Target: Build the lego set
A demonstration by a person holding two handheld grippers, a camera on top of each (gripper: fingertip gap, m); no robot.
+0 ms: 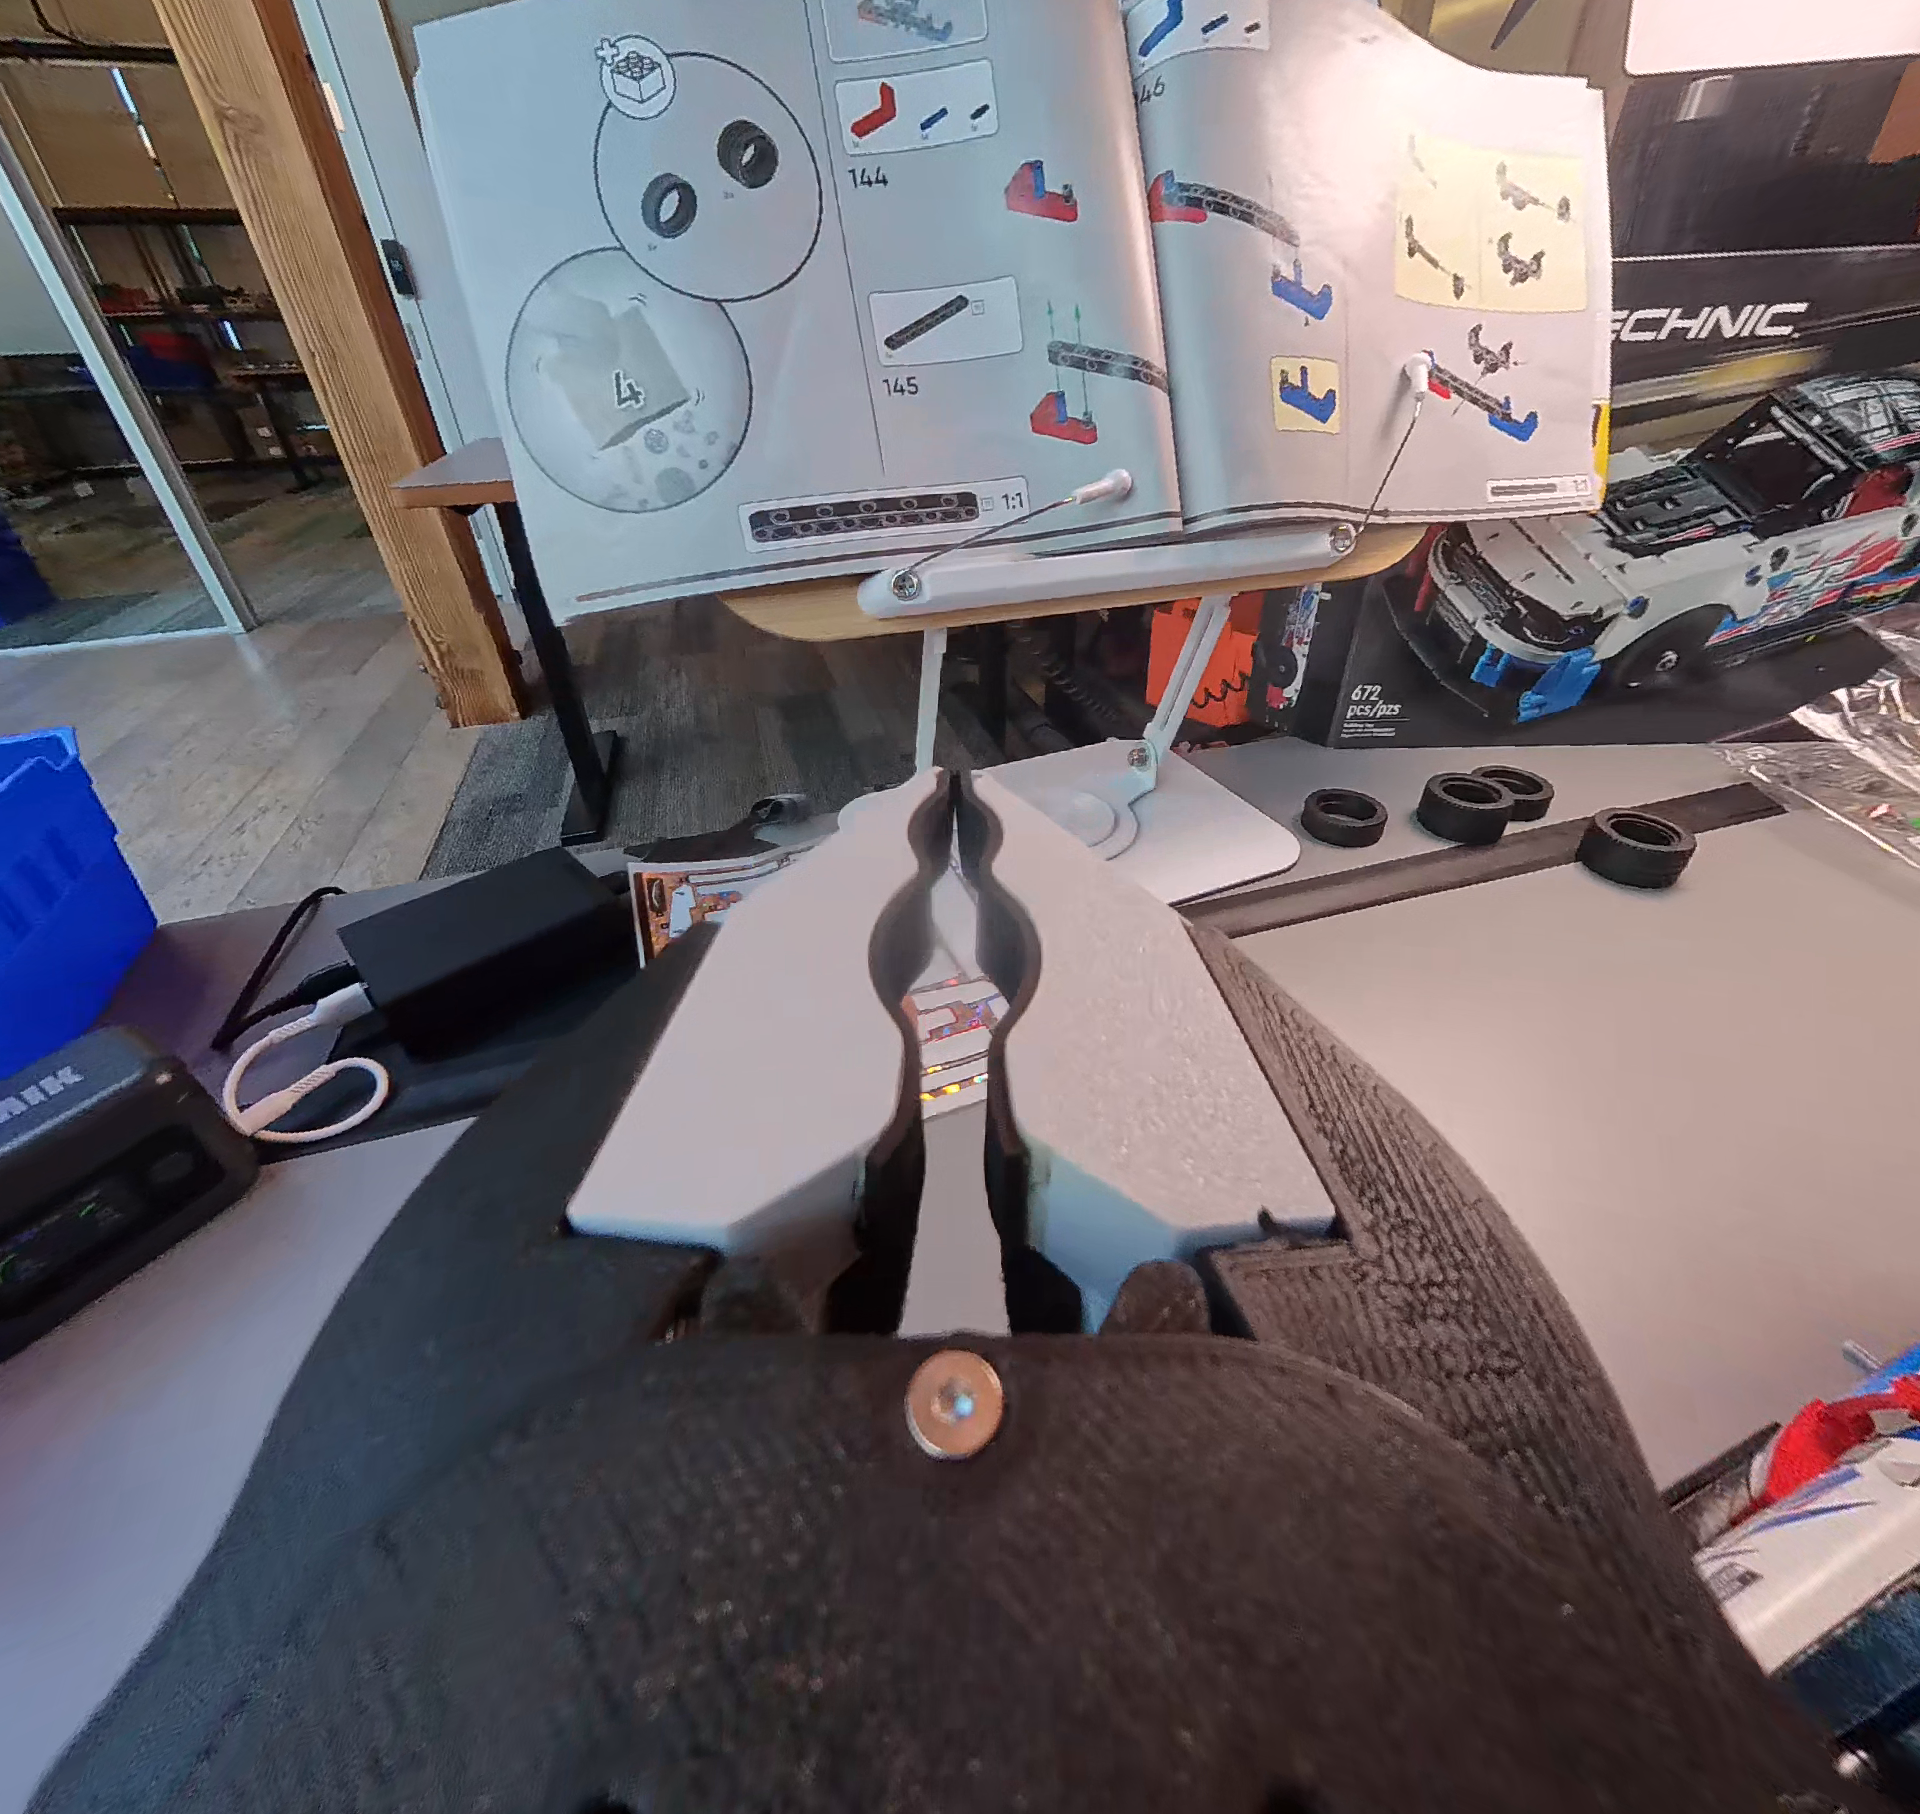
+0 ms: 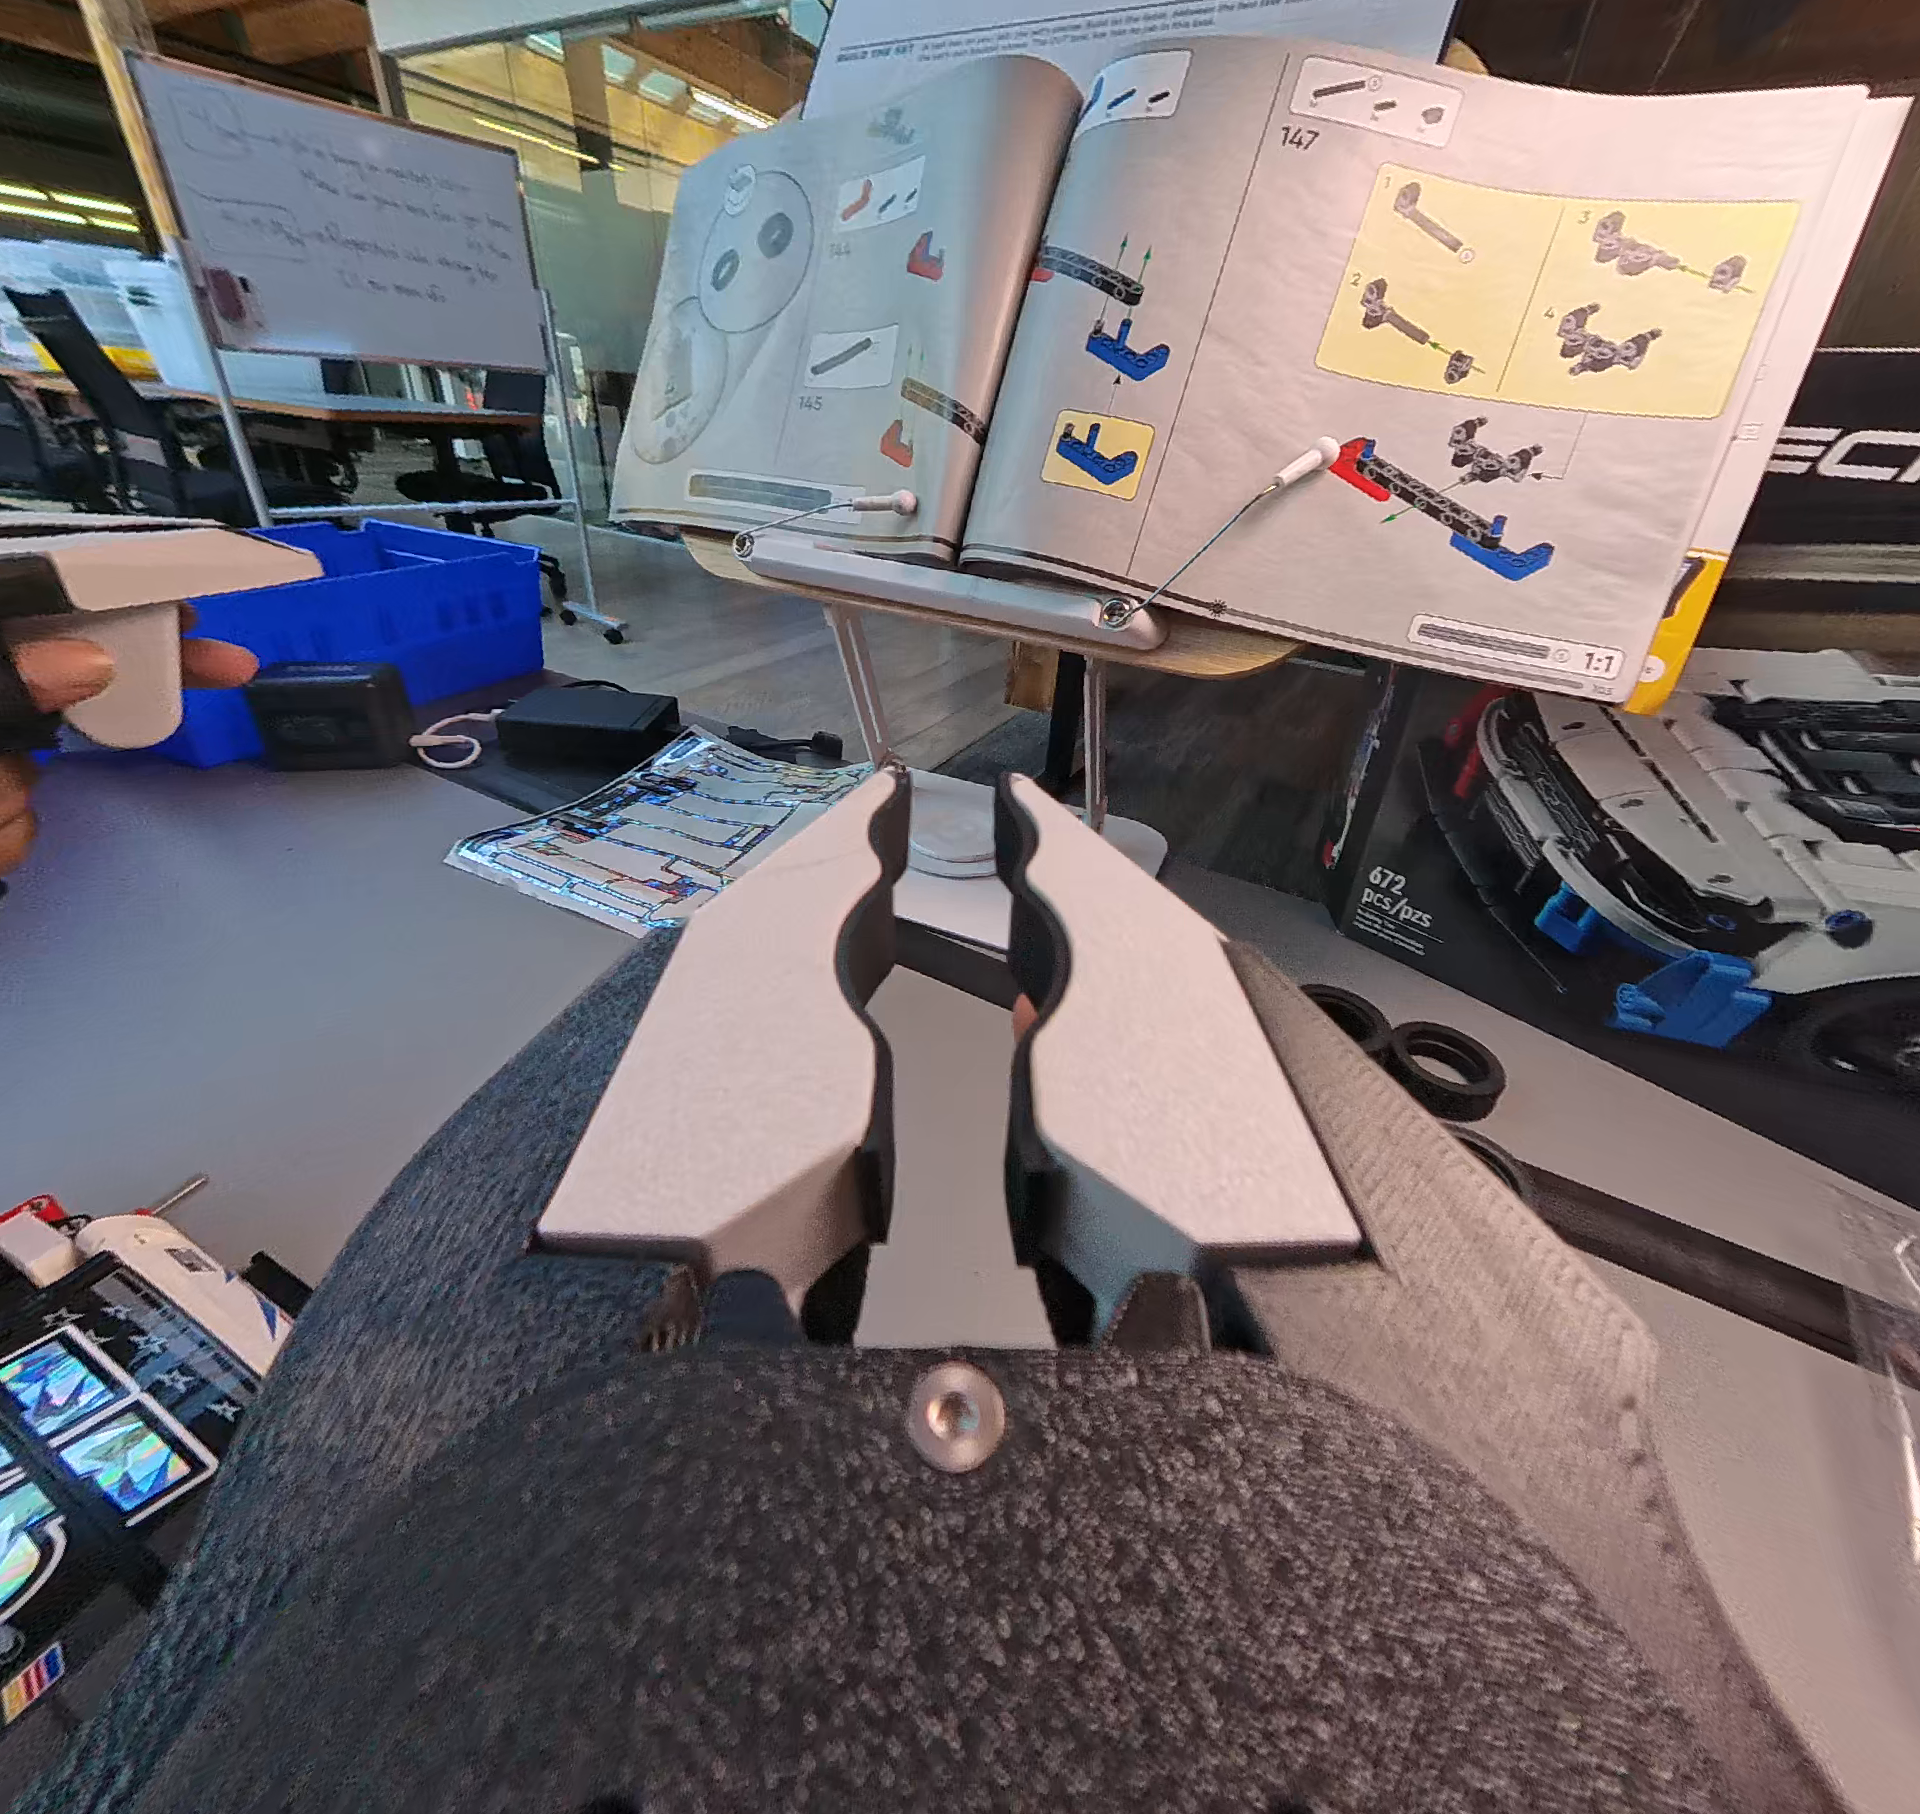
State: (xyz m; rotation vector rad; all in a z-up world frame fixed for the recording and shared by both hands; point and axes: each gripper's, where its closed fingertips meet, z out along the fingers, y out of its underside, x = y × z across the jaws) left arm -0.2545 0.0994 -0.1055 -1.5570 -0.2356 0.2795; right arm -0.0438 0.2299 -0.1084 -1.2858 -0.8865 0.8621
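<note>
My left gripper (image 1: 954, 788) has its tips pinched together, nothing between them; it hangs above the grey table (image 1: 1558, 1089). My right gripper (image 2: 948, 798) sits with a clear gap between the fingers, holding nothing.

Nearest task piece: the partly built car (image 1: 1829, 1473) at 4 o'clock in the left view, white with red and blue; in the right view it lies at 8 o'clock (image 2: 114, 1349), shiny stickers on it. Sticker sheet (image 2: 665, 829) lies flat on the table at 11 o'clock of the right gripper, just ahead of the fingers.

Four black tyres (image 1: 1465, 808) lie loose at 2 o'clock in the left view, one (image 1: 1636, 845) on a dark strip, apart from the rest.

Book stand (image 1: 1122, 569) at 12 o'clock, holding the open instruction booklet (image 1: 987, 258), pages pinned by two wire clips. Set box (image 1: 1662, 569) stands behind at 2 o'clock.

At 9 o'clock: black charger (image 1: 478, 943) with white cable, blue bin (image 2: 384, 611) beyond. A hand (image 2: 62, 684) grips the left gripper at the right view's left edge. Whiteboard (image 2: 343, 226) far back at 10 o'clock.
</note>
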